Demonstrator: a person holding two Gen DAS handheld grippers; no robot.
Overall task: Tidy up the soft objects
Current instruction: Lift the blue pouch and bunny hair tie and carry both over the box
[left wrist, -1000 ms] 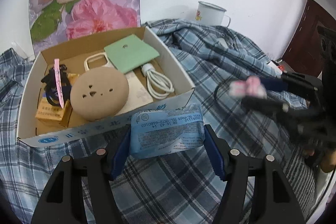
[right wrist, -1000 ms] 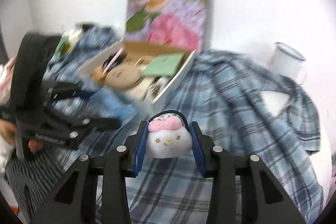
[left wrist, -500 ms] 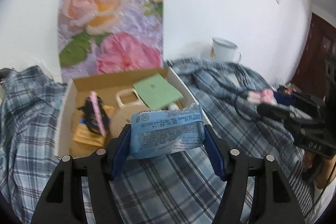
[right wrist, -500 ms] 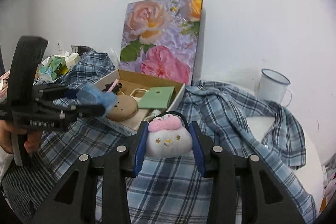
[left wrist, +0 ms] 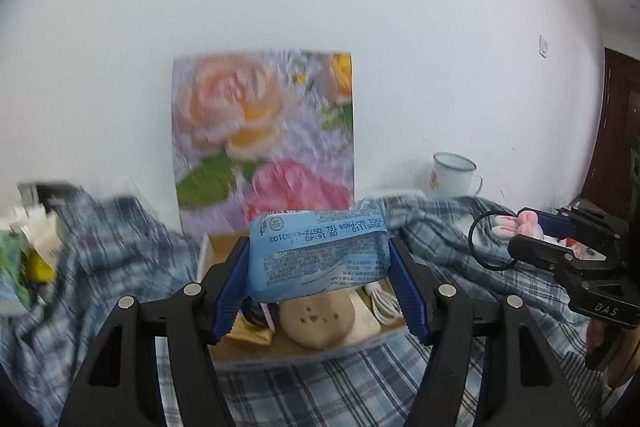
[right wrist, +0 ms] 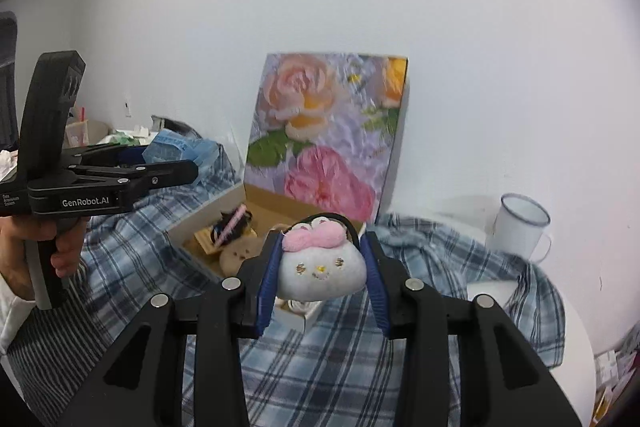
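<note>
Plaid cloth (right wrist: 344, 359) underlies the far box (right wrist: 208, 215); left gripper (left wrist: 320, 263) pinches a tissue pack (left wrist: 318, 257), right gripper (right wrist: 322, 273) pinches a plush toy (right wrist: 322, 273), both raised for boxing.

A white enamel mug (right wrist: 520, 229) stands beside the flower painting (right wrist: 332, 135).

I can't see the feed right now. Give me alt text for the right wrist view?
The right gripper is shut on a white plush bunny head with a pink bow, held above an open cardboard box on blue plaid cloth. At left, a hand holds the left gripper, shut on a blue plastic packet; a white enamel mug stands at right.
</note>
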